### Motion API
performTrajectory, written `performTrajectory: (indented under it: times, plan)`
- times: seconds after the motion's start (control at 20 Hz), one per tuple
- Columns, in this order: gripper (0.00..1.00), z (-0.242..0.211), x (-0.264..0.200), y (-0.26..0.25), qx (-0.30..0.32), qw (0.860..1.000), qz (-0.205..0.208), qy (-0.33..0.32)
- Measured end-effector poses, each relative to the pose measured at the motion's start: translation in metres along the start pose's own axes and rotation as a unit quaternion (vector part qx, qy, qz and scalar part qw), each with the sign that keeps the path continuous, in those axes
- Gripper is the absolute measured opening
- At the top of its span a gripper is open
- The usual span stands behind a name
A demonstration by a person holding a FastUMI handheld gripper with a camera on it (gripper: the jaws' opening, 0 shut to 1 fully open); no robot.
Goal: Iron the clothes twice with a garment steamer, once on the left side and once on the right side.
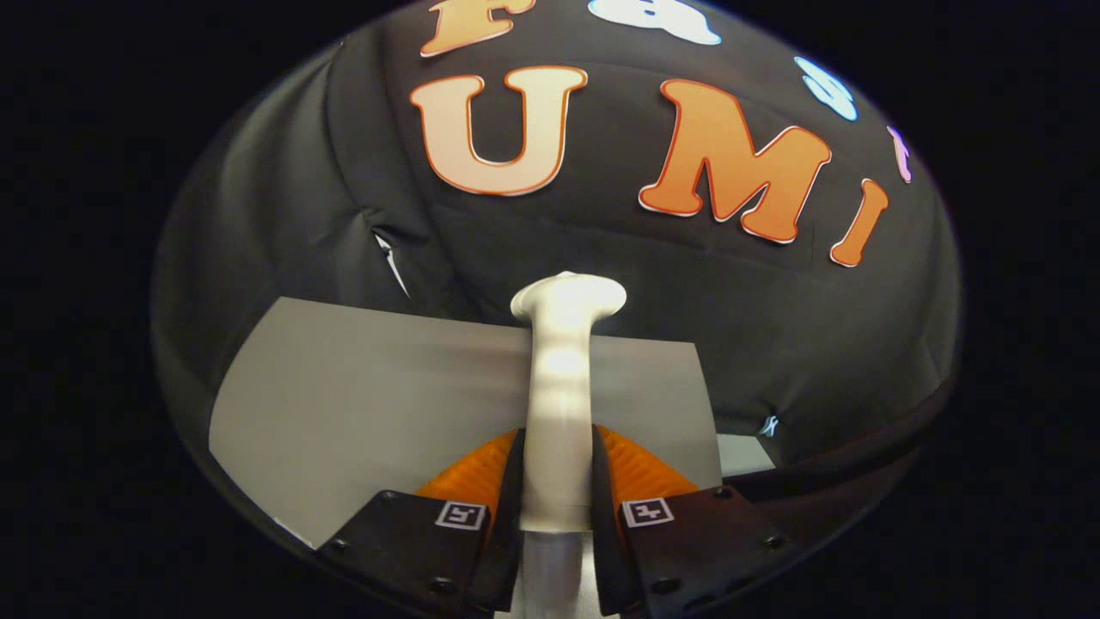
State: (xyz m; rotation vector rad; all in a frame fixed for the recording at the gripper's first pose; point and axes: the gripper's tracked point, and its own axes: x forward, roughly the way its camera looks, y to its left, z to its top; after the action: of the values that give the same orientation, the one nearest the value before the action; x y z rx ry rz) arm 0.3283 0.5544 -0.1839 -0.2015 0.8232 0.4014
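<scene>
A white garment steamer (560, 378) stands upright between my fingers, its handle running up from them to a wider flat head (569, 297) beyond the tips. My gripper (557, 481) is shut on the steamer's handle, with both fingers pressing its sides. Behind the steamer lies a flat grey surface (369, 404), seen from above; I cannot tell whether it is cloth or a tabletop. No folds or seams show on it.
The booth's black cloth wall (653, 275) rises right behind the grey surface and wraps round on both sides. The grey surface's right edge (706, 413) ends close to the steamer, with a paler strip (743, 454) beyond it.
</scene>
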Motion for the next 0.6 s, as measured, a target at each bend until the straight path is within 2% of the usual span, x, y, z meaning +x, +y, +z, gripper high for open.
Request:
performTrajectory:
  times: [0.3,0.45,0.6]
  plan:
    - [0.41,-0.025,-0.084,0.013,-0.019,0.994,0.058,-0.085]
    - [0.41,-0.049,-0.148,0.028,-0.013,0.983,0.114,-0.142]
    - [0.4,-0.086,-0.217,0.028,-0.015,0.969,0.145,-0.201]
